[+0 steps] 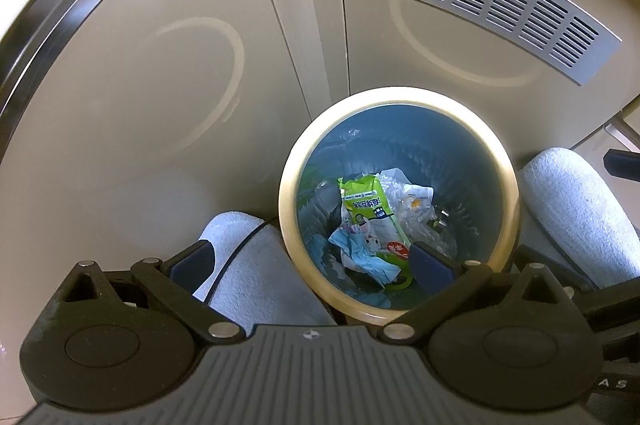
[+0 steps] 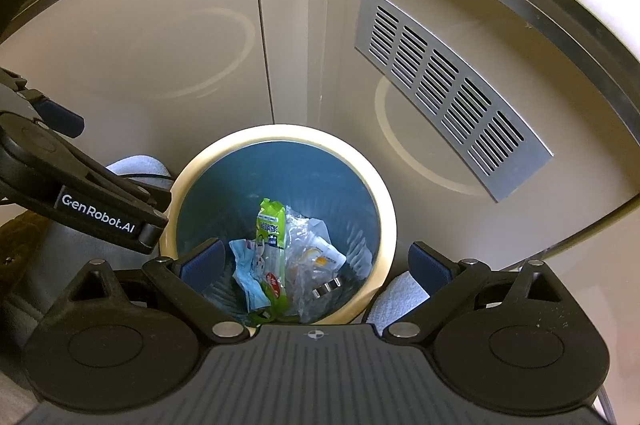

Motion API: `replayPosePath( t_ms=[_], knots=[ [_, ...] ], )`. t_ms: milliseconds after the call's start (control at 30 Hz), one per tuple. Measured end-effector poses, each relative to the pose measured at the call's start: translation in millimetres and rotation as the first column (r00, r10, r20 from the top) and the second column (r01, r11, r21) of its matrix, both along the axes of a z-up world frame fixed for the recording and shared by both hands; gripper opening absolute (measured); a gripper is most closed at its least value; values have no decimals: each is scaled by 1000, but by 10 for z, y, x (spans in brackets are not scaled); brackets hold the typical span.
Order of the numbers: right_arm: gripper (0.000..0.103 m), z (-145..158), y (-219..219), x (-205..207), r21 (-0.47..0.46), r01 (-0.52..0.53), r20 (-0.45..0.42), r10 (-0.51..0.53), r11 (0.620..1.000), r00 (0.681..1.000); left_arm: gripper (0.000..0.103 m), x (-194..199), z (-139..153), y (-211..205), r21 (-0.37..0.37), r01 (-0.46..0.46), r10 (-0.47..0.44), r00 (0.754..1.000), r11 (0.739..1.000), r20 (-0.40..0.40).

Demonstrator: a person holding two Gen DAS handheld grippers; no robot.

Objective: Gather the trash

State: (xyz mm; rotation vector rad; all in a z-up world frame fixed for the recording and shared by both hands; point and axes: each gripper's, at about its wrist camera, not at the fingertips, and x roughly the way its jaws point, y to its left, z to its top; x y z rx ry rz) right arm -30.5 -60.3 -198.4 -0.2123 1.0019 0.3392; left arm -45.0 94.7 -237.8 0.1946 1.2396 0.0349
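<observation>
A round trash bin (image 1: pixel 508 177) with a cream rim and blue liner stands on the floor against beige cabinet doors; it also shows in the right wrist view (image 2: pixel 384 201). Inside lie a green and white wrapper (image 1: pixel 366 203), crumpled blue paper (image 1: pixel 360 253) and clear plastic (image 1: pixel 416 201). The same wrapper (image 2: pixel 270 221), blue paper (image 2: pixel 248 273) and clear plastic (image 2: pixel 312 257) show in the right wrist view. My left gripper (image 1: pixel 312 265) is open and empty above the bin's near left rim. My right gripper (image 2: pixel 316 261) is open and empty above the bin's mouth.
Beige cabinet doors (image 1: pixel 160 73) stand behind the bin, one with a metal vent grille (image 1: pixel 500 5). Pale fleece-clad legs (image 1: pixel 260 273) flank the bin on both sides. The left gripper's body (image 2: pixel 80 193) reaches in at the left of the right wrist view.
</observation>
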Motion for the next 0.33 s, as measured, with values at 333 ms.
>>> replayPosePath(
  t_ms=[333],
  knots=[
    [99, 12, 21, -12, -3, 10, 11, -10, 1000, 1000, 103, -11, 28, 46, -32, 17, -17, 1000, 999, 2]
  ],
)
